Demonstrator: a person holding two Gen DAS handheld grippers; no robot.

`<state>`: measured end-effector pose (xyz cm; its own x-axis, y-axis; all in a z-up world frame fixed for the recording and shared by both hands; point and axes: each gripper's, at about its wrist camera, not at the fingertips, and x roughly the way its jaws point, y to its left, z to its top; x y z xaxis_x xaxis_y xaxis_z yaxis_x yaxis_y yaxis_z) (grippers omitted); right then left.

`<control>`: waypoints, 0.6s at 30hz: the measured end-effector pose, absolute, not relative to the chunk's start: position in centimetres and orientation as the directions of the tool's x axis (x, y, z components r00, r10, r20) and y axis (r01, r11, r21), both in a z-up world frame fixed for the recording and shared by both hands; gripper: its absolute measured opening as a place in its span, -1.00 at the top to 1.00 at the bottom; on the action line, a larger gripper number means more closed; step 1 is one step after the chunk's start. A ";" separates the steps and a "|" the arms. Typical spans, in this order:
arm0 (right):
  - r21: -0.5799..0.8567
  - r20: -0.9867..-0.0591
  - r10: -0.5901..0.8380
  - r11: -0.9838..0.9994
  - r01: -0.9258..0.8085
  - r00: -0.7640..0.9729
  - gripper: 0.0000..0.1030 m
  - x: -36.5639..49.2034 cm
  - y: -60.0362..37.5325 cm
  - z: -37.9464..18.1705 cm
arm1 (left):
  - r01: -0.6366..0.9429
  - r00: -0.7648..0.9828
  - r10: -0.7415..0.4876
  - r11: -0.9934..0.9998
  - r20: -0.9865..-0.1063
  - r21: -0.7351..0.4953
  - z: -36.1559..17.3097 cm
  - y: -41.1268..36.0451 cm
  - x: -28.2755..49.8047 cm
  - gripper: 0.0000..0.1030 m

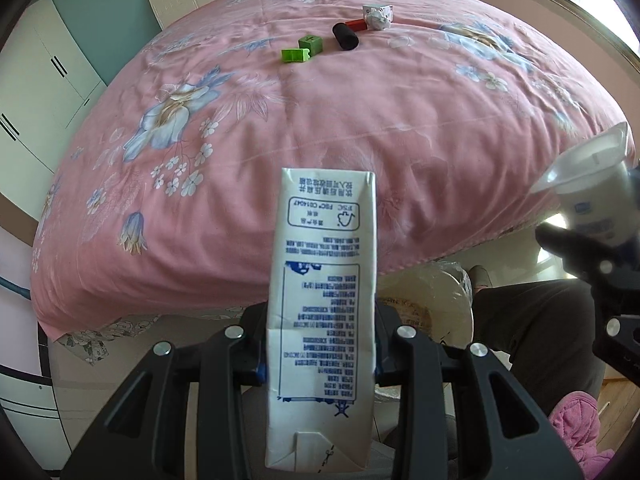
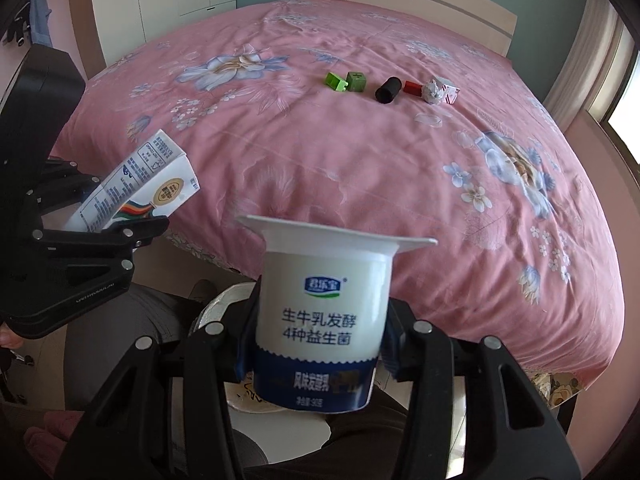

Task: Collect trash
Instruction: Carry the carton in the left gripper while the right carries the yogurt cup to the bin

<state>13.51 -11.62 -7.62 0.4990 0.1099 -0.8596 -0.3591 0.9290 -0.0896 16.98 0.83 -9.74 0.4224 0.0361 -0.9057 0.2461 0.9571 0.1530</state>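
Observation:
My left gripper [image 1: 320, 364] is shut on a white milk carton [image 1: 324, 280] with blue print, held upright off the bed's near edge. It also shows in the right wrist view [image 2: 140, 184] at the left. My right gripper [image 2: 316, 356] is shut on a white and blue yogurt cup [image 2: 324, 320], which also shows at the right of the left wrist view [image 1: 592, 196]. A white bin with a plastic liner [image 1: 432, 300] sits on the floor below both grippers. A crumpled white wrapper [image 1: 377, 16] lies far across the pink bed [image 1: 400, 120].
Two green blocks [image 1: 302, 50], a black cylinder [image 1: 345, 36] and a red block [image 1: 356, 24] lie in a row beside the wrapper. A person's dark-trousered leg [image 1: 532, 320] is right of the bin. White wardrobes [image 1: 44, 80] stand at the left.

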 end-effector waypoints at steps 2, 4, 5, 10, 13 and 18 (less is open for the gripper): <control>-0.079 -0.880 0.106 0.929 -0.363 0.464 0.04 13.5 -11.5 -9.6 | 0.256 0.389 0.039 0.955 -0.920 0.149 -11.5 0.7 17.0 0.27; -0.068 -0.896 0.105 0.927 -0.368 0.431 0.04 13.3 -11.5 -11.4 | 0.265 0.356 0.041 0.953 -0.933 0.144 -13.2 0.5 16.9 0.27; -0.064 -0.904 0.105 0.926 -0.373 0.414 0.04 13.2 -11.3 -12.3 | 0.270 0.343 0.046 0.952 -0.938 0.146 -14.1 0.3 16.9 0.27; -0.030 -0.940 0.107 0.920 -0.391 0.324 0.04 13.1 -11.0 -16.8 | 0.285 0.254 0.051 0.950 -0.966 0.125 -18.4 -0.2 16.8 0.27; -0.010 -0.959 0.106 0.914 -0.406 0.262 0.04 12.9 -10.7 -19.7 | 0.287 0.198 0.046 0.952 -0.979 0.103 -20.9 -0.3 16.7 0.27; 0.030 -0.981 0.108 0.908 -0.417 0.163 0.04 12.7 -10.2 -24.2 | 0.274 0.105 0.035 0.960 -0.994 0.063 -24.9 -0.3 17.1 0.27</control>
<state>12.70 -10.18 -24.19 0.1634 0.1078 -0.9807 -0.4173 0.9083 0.0303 17.10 -0.30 -24.89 0.1052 0.0354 -0.9938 0.2740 0.9597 0.0632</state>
